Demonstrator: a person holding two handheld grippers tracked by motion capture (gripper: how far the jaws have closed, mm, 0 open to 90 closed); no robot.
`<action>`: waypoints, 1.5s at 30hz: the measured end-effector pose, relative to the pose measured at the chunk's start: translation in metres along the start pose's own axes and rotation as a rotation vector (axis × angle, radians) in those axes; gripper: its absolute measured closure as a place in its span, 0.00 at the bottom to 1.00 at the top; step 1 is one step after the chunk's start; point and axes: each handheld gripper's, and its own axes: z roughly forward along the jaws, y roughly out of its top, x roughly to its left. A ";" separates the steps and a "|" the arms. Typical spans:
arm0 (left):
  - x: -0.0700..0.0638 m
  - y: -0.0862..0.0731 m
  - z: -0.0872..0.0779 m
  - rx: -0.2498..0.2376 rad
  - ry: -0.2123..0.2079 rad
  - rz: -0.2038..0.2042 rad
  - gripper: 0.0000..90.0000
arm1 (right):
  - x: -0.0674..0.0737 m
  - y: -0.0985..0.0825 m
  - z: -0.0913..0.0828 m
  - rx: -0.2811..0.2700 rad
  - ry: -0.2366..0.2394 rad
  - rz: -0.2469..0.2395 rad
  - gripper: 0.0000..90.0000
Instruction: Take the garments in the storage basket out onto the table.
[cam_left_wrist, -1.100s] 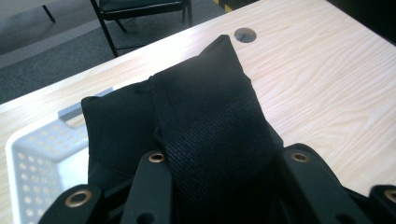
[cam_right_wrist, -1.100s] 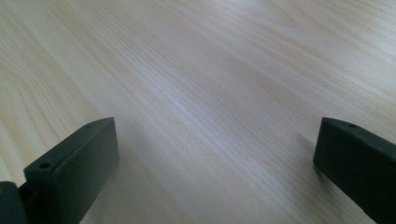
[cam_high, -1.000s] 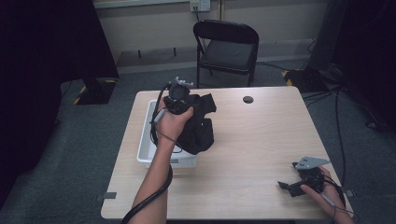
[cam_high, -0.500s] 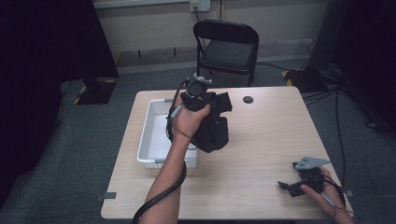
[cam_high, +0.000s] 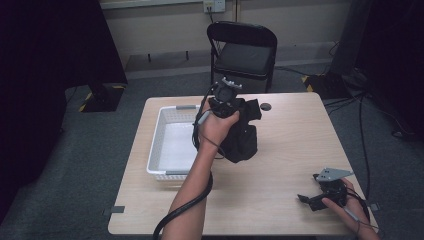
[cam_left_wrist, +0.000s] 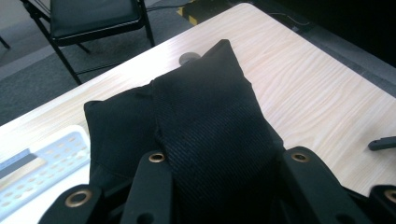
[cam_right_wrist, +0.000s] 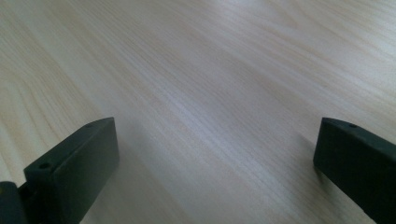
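A black cloth bundle (cam_high: 243, 142) hangs above the middle of the wooden table (cam_high: 295, 150), just right of the white basket (cam_high: 156, 145). My left gripper (cam_high: 236, 116) is shut on its upper part, with a hand around the gripper body. In the left gripper view the ribbed black cloth (cam_left_wrist: 210, 116) is pinched between the two jaws and hides the pads. My right gripper (cam_high: 306, 199) rests at the table's front right corner, held by the other hand. Its jaws stand wide open over bare wood (cam_right_wrist: 215, 154), nothing between them.
The perforated white basket (cam_left_wrist: 51, 158) sits on the table's left half. A small dark round hole (cam_high: 265, 106) marks the tabletop near the far edge. A black folding chair (cam_high: 245, 50) stands behind the table. Cables lie on the floor at right.
The left hand has carried the black cloth rightward, from over the basket to above the table's middle. The right hand and its gripper have stayed put.
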 end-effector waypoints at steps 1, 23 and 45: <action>-0.001 0.001 0.002 0.001 -0.004 0.000 0.76 | 0.000 0.000 0.000 0.000 0.000 0.000 0.00; -0.037 0.012 0.043 -0.004 -0.063 0.041 0.76 | 0.000 0.000 0.000 0.000 0.000 0.000 0.00; -0.067 0.013 0.084 0.013 -0.133 0.067 0.76 | 0.000 0.000 0.000 0.000 0.000 0.000 0.00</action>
